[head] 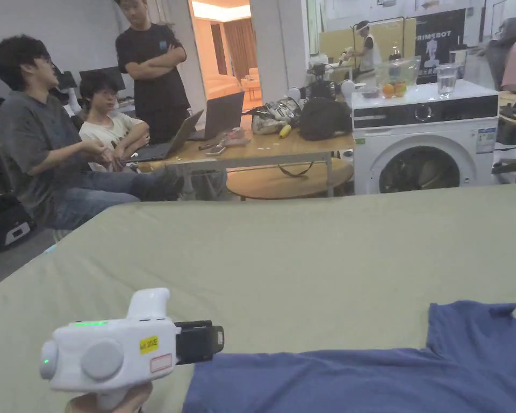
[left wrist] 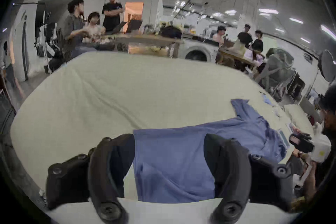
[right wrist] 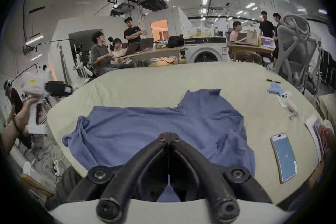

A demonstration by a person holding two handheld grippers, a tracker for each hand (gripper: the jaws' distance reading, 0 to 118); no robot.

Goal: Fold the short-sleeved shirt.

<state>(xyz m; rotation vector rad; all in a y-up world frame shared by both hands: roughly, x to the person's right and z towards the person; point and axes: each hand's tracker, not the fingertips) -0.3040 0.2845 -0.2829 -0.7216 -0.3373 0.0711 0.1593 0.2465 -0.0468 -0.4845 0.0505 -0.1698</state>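
1. On the pale green sheet [head: 284, 258], the blue shirt [right wrist: 154, 129] lies spread flat near the front edge, hem end to the left, sleeve end to the right. No fold made yet, by the look of it.
2. Left: left gripper [left wrist: 169, 138] hangs above the hem end, jaws wide apart, nothing between them but air. In the head view its black nose sits just off the shirt's left edge. Judgement: lower it onto the hem corner and bite 1 clean edge, both layers, before lifting.
3. Middle: cloth shows shallow wrinkles. Better to pull it taut between the 2 grippers than to fold over the creases.
4. Right: right gripper [right wrist: 168, 137] has its jaws together, tips touching, nothing clamped, poised over the near edge of the shirt. It must open before it can take the shoulder or sleeve side.
5. Far right: a phone [right wrist: 283, 157] and small items [right wrist: 283, 98] lie on the sheet near the sleeve. Risk: a swinging sleeve could drag them, so keep the fold low and toward the middle.
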